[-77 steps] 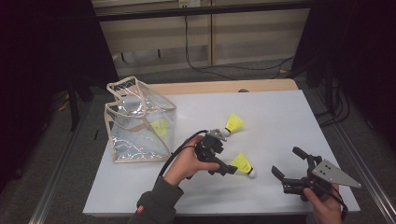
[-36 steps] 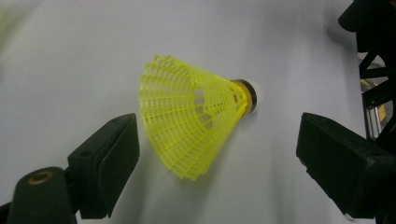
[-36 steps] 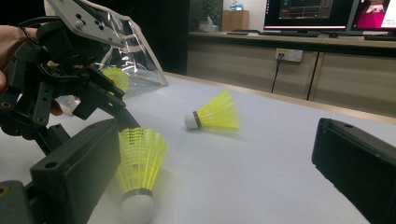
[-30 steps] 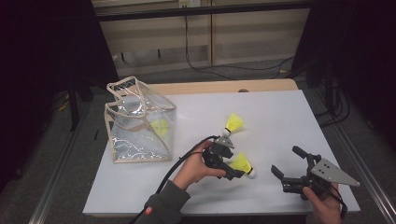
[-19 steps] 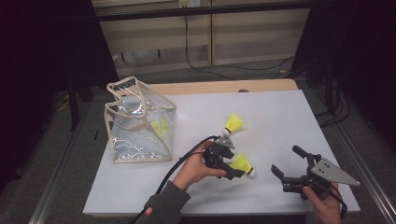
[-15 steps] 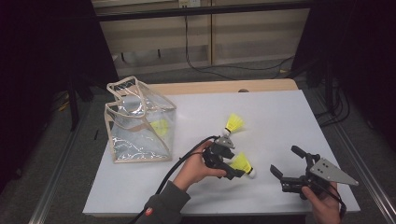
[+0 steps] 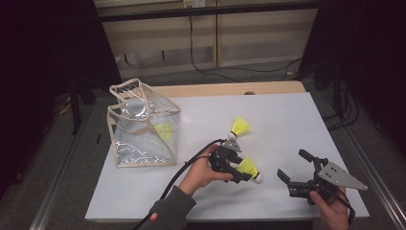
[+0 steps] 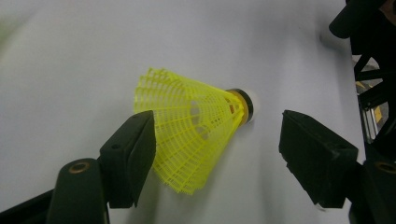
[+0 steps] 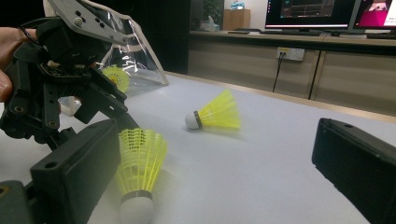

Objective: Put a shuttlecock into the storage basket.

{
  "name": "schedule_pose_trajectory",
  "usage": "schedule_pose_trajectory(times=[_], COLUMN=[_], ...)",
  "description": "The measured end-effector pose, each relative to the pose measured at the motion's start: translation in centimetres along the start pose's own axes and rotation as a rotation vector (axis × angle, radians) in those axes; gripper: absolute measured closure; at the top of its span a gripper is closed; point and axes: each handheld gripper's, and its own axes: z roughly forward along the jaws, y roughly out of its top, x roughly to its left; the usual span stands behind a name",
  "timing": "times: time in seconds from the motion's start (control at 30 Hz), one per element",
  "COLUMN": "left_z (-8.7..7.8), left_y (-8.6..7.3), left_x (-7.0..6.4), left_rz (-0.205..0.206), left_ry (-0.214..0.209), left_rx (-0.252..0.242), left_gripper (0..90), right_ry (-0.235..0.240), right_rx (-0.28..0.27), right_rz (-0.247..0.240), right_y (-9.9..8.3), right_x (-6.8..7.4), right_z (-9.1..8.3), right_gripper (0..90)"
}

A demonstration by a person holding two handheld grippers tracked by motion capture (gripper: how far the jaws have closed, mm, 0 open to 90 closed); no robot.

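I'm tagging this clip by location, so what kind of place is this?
Probably an office or lab set up for recording. A white table stands on a dark-framed rig, computer monitors glow on a long counter behind it, and cables trail along the floor by wooden cabinets.

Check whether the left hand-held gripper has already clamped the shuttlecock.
No: the left hand-held gripper stands open around the shuttlecock, one jaw well clear.

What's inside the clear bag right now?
One yellow shuttlecock shows through the clear bag wall, lying low inside. Glare and creases on the plastic blur the rest of the floor, so anything else in there cannot be made out.
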Motion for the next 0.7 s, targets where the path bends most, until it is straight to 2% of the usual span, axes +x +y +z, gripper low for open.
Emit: schedule_pose_trajectory(times=[0.3, 0.5, 0.6, 0.7], left_z=[0.39, 0.44, 0.39, 0.63], left_y=[-0.10, -0.09, -0.07, -0.15], left_x=[0.18, 0.22, 0.26, 0.36], left_rz=[0.002, -0.012, -0.005, -0.021], left_ry=[-0.011, -0.038, -0.038, -0.054], left_rx=[0.014, 0.014, 0.023, 0.025], left_gripper=[31.4, 36.1, 40.0, 43.0], right_ry=[-0.003, -0.002, -0.004, -0.007], right_rx=[0.000, -0.003, -0.003, -0.002], right_rz=[0.000, -0.002, 0.000, 0.001], right_y=[0.07, 0.03, 0.05, 0.06], right_x=[-0.04, -0.11, -0.13, -0.16], right_z=[-0.01, 0.02, -0.03, -0.08], right_gripper=[0.9, 0.9, 0.9, 0.9])
